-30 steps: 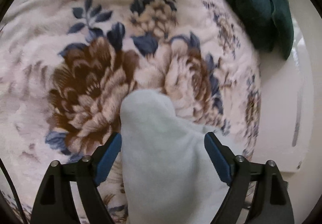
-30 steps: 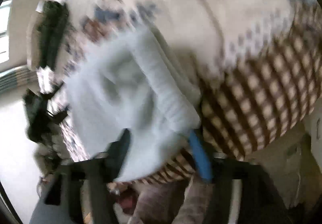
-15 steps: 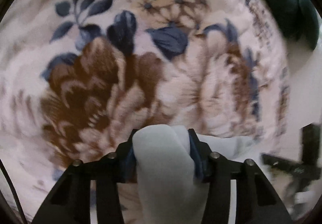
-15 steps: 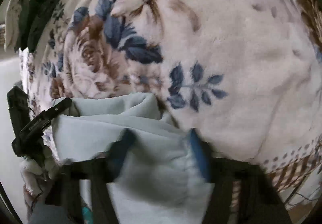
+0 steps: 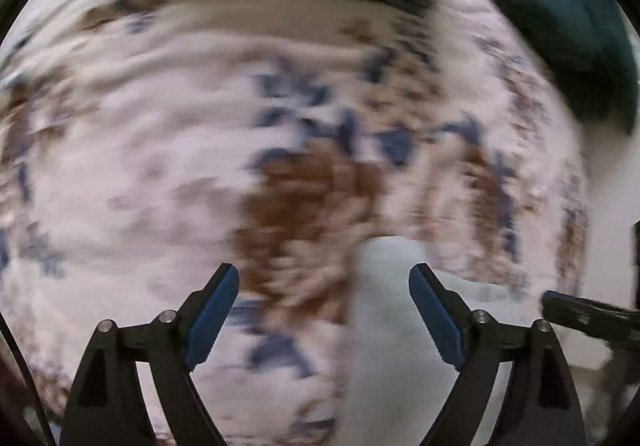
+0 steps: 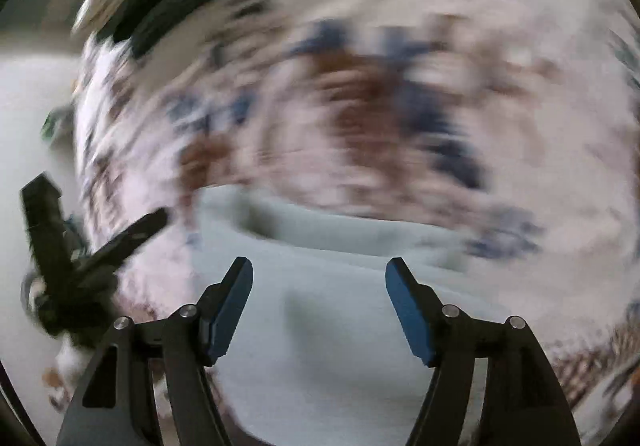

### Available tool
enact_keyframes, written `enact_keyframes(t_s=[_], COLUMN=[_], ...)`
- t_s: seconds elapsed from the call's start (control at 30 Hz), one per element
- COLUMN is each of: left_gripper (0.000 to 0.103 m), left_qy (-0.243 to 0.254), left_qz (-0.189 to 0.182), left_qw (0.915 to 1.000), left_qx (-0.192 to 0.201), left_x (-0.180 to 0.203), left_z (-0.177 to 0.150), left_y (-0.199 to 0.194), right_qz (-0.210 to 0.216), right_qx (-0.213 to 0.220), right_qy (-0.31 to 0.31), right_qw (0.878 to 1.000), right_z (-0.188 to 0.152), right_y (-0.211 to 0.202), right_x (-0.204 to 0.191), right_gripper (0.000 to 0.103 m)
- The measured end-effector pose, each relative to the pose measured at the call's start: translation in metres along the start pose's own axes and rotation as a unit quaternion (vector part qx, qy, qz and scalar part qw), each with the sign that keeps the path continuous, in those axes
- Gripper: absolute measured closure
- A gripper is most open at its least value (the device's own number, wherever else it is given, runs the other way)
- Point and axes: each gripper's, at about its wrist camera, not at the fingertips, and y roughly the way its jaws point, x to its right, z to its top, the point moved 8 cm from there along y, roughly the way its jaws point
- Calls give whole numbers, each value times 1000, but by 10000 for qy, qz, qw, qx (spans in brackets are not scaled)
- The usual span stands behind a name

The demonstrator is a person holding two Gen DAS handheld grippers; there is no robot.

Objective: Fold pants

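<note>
left gripper [image 5: 324, 310] jaws just reopened, released | right gripper [image 6: 320, 310] too | pale-blue fleece pants [image 6: 320, 346] on floral blanket [image 5: 160, 125] | risk: fold springs open unpressed

The left gripper [image 5: 324, 282] is pointing steeply down, its jaws having just been opening and now standing wide, pressing on nothing. The right gripper [image 6: 319, 278] is also tilting down, its jaws having just been opening too and now standing apart, gripping nothing.
</note>
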Motion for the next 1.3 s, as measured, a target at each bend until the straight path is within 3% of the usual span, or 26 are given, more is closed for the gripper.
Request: enact_keyframes(t_s=[0.1,0.2,0.23,0.3,0.33,0.37,0.43,0.47,0.5,0.57,0.6,0.63,0.67,0.77,0.8,0.83,0.87,1.0,1.07,1.1,1.13,1.17,1.23,1.27,1.3], left_gripper=[16,16,16,16,16,16,16,16,16,16,16,16,16,16,16,16,16,16,16,16,15,14,7,4,0], left_qy=[-237,-391,-473,-638,-717,-752,-814,-844,-870,-935,-980,-1058,-1104,-1137,-1124,-1091,-1065,-834,-716,-677,-607,-550,-382,-307,-263], left_qz=[472,526,513,423,362,312,159,71,10,-116,-172,-258,-318,-428,-431,-420,-408,-213,-73,-25,39,62,82,73,50], left_qw=[9986,9978,9975,9968,9963,9961,9959,9958,9956,9949,9944,9934,9927,9918,9920,9924,9928,9957,9969,9972,9977,9980,9989,9992,9993], left_qx=[99,-48,-128,-228,-293,-335,-348,-339,-343,-355,-360,-368,-377,-388,-389,-381,-378,-338,-310,-302,-302,-294,-269,-265,-262], left_x=[-37,-63,-72,-84,-91,-94,-102,-106,-109,-114,-116,-118,-120,-127,-128,-130,-129,-111,-102,-102,-101,-100,-95,-94,-92], left_z=[-4,-15,-20,-26,-30,-33,-38,-40,-41,-42,-42,-41,-40,-37,-36,-37,-36,-33,-36,-37,-38,-39,-42,-44,-46], left_y=[6,19,25,33,37,40,44,45,45,47,47,47,47,47,46,45,43,47,48,49,51,52,56,59,63], right_qz=[-336,-872,-1074,-1452,-1649,-1602,-740,46,574,1661,1936,2064,1979,898,550,217,-206,-937,-1535,-1831,-2175,-2249,-2058,-1638,-1285], right_qx=[-253,-685,-865,-1132,-1149,-1142,-1223,-1318,-1380,-1362,-1369,-1401,-1432,-1512,-1420,-1294,-1156,-1319,-1736,-1863,-1970,-2000,-1821,-1736,-1698], right_qy=[-621,-1082,-1231,-1658,-1833,-1737,-469,651,1381,3015,3384,3473,3245,1577,1176,794,326,-593,-1150,-1395,-1678,-1817,-1388,-805,-314], right_qw=[9972,9879,9828,9688,9623,9649,9886,9891,9791,9289,9106,9040,9138,9717,9813,9882,9925,9850,9660,9552,9411,9362,9514,9678,9766], right_z=[21,36,34,31,31,33,40,42,41,32,28,26,28,48,57,66,77,91,79,77,70,65,69,73,76], right_y=[40,92,106,132,138,140,139,139,140,145,147,147,145,126,119,111,103,105,132,144,157,168,171,168,163], right_x=[-51,-81,-85,-96,-99,-101,-90,-71,-58,-23,-16,-15,-20,-55,-63,-71,-82,-112,-118,-120,-118,-119,-120,-118,-111], right_gripper=[32,32,38,60,63,65,68,68,69,69,69,69,69,52,35,24,24,24,25,37,61,61,64,65,66])
